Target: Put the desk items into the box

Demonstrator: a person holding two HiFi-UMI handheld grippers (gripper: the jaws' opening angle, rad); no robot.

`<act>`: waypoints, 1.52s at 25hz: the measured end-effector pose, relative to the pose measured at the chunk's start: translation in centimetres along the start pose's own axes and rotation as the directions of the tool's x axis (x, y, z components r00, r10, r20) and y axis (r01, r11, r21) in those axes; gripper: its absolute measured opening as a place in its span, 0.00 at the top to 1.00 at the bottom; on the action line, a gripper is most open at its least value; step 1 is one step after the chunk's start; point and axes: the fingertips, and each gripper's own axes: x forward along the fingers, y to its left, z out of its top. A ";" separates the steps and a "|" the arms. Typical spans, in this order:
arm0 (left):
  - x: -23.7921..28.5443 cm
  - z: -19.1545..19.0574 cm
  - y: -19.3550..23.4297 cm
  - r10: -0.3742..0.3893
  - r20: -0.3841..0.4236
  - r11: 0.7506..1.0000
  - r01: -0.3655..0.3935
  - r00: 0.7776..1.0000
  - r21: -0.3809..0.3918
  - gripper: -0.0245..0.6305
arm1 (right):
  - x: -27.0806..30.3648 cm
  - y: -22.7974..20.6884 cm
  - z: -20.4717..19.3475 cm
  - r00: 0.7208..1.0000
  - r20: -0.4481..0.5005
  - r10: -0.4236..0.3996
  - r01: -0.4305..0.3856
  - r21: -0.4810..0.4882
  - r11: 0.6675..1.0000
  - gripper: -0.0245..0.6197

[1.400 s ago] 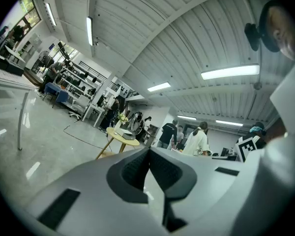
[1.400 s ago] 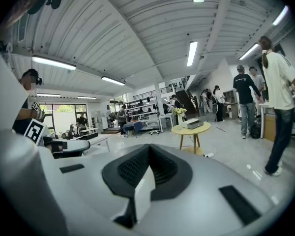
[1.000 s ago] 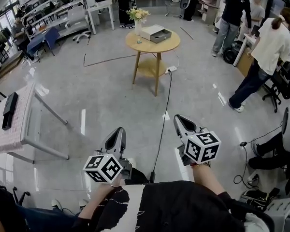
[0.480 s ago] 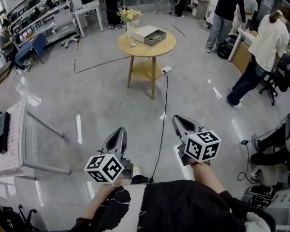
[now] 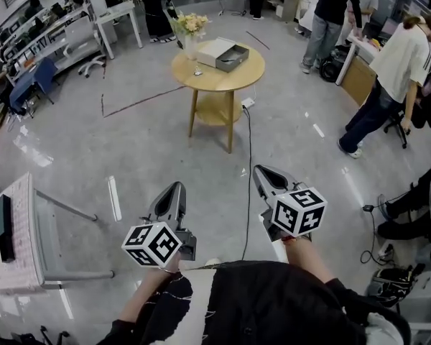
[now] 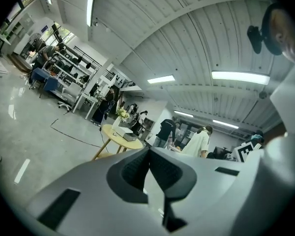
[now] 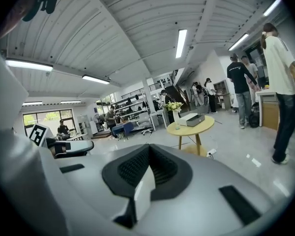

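A round wooden table [image 5: 214,75] stands across the floor, well ahead of both grippers. On it lie an open grey and white box [image 5: 225,53] and a vase of yellow flowers [image 5: 188,29]. My left gripper [image 5: 177,188] and right gripper [image 5: 261,173] are held side by side above the floor, both shut with nothing between the jaws. The left gripper view shows the closed jaws [image 6: 148,155] with the table [image 6: 117,137] far off. In the right gripper view the closed jaws [image 7: 148,155] point toward the table [image 7: 191,127] and box [image 7: 192,119].
A black cable [image 5: 248,157] runs along the floor from the table's foot toward me. A white table [image 5: 18,230] with a dark device stands at the left. Several people [image 5: 396,70] stand by desks at the right, and workbenches [image 5: 54,34] line the far left.
The view has advanced toward the round table, which sits lower and nearer in the head view. Both grippers stay shut and keep their places relative to the body.
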 end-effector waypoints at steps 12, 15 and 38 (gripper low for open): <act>1.3 2.3 6.6 0.012 -0.005 1.000 -0.012 1.000 -0.024 0.95 | 7.0 2.5 -0.1 1.000 -0.017 0.007 -0.007 0.021 1.000 0.95; 1.0 2.6 7.7 0.016 -0.006 0.999 -0.016 1.000 -0.033 0.95 | 7.8 3.1 -0.4 1.000 -0.027 0.006 -0.006 0.021 1.000 0.95; 0.4 1.0 10.5 0.090 -0.016 0.992 -0.091 0.996 -0.084 0.95 | 10.5 3.0 -2.8 0.989 -0.143 0.035 -0.036 0.000 0.999 0.95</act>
